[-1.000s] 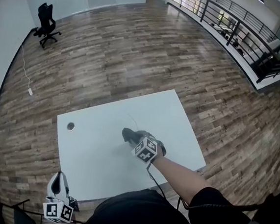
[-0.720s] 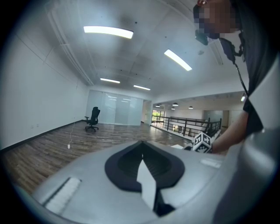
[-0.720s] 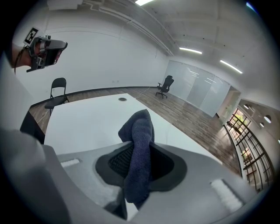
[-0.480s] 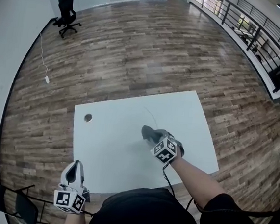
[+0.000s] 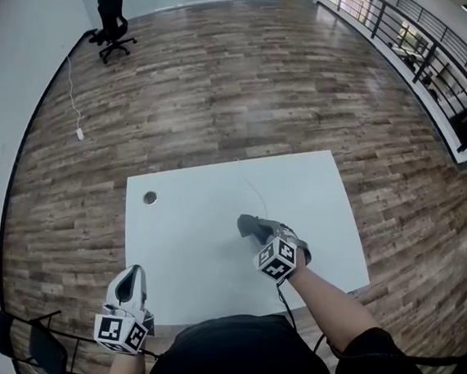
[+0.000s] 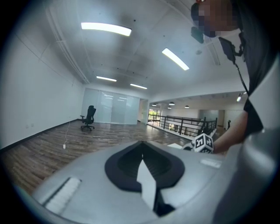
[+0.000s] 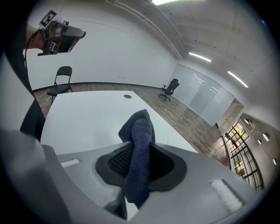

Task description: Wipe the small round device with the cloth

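The right hand-held gripper (image 5: 259,230) rests cloth (image 5: 245,222) on table (image 5: 194,252) (round device (image 5: 149,198) well apart).

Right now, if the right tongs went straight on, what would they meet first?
Probably the white table: the right tongs, shut on the cloth, tilt down at it, well short of the small round device.

**Q:** How are the hand-held tools finished?
**A:** Left gripper (image 5: 132,277) and right gripper (image 5: 254,227): grey shells, black jaw pads, and behind them a marker cube (image 5: 280,259) with black-and-white squares.
**Q:** And the wearer?
**A:** Black short-sleeved top (image 5: 225,358); a black cable (image 5: 283,300) behind the right gripper.
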`<action>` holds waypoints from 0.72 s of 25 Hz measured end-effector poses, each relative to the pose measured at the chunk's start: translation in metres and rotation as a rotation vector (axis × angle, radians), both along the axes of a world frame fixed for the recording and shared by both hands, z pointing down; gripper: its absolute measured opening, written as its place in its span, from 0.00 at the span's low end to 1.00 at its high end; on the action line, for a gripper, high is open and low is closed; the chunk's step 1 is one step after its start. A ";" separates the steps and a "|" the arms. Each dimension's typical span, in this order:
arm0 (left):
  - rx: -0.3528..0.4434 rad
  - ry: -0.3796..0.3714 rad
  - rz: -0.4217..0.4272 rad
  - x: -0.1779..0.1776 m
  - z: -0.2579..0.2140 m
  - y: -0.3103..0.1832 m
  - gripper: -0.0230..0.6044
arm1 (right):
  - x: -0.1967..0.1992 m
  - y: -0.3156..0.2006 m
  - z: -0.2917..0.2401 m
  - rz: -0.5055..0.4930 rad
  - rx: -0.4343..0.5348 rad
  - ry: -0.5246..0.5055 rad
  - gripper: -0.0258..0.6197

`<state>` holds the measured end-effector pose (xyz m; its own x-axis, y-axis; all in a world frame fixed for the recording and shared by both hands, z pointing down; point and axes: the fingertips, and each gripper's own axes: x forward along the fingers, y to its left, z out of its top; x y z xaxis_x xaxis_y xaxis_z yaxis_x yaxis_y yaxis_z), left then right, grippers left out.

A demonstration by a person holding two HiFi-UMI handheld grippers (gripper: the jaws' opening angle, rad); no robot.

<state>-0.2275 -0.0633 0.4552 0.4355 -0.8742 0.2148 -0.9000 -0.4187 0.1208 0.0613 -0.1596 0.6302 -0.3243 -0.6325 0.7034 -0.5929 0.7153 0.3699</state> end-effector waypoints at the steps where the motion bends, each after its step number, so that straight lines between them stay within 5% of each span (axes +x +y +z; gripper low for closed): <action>1: -0.002 -0.004 0.006 0.000 0.001 -0.001 0.05 | -0.001 0.000 0.000 0.002 0.001 -0.001 0.18; 9: -0.014 0.001 0.039 0.003 0.003 -0.005 0.05 | -0.007 0.013 0.004 -0.012 -0.022 0.012 0.18; 18: -0.045 0.004 0.088 0.006 0.015 -0.010 0.05 | -0.005 0.058 0.049 -0.017 -0.237 -0.023 0.18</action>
